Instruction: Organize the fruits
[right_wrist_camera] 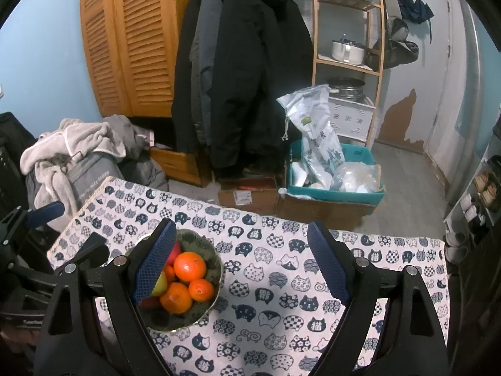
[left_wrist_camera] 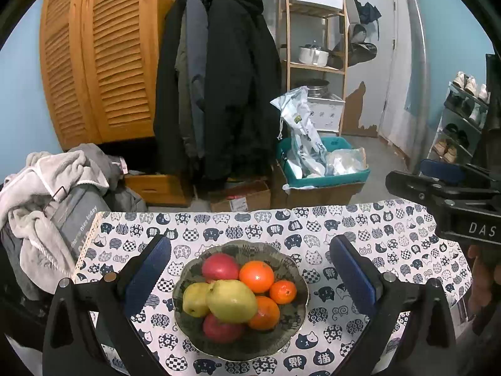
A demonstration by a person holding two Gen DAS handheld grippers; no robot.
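A patterned bowl (left_wrist_camera: 283,333) sits on the cat-print tablecloth (left_wrist_camera: 391,244) and holds two red apples (left_wrist_camera: 219,266), two yellow-green pears (left_wrist_camera: 231,300) and three oranges (left_wrist_camera: 256,275). My left gripper (left_wrist_camera: 250,269) hovers open above the bowl, its blue pads to either side of the fruit. In the right wrist view the bowl (right_wrist_camera: 216,271) lies at lower left, partly behind the left pad. My right gripper (right_wrist_camera: 241,263) is open over bare cloth to the right of the bowl, holding nothing. The other gripper's body (left_wrist_camera: 444,200) shows at the right edge.
Beyond the table's far edge stand cardboard boxes (left_wrist_camera: 241,199), a teal bin (left_wrist_camera: 325,169) with plastic bags, hanging coats (left_wrist_camera: 219,78) and a wooden shelf (left_wrist_camera: 316,31). A heap of grey clothes (left_wrist_camera: 50,206) lies left of the table. A shoe rack (left_wrist_camera: 463,116) stands at right.
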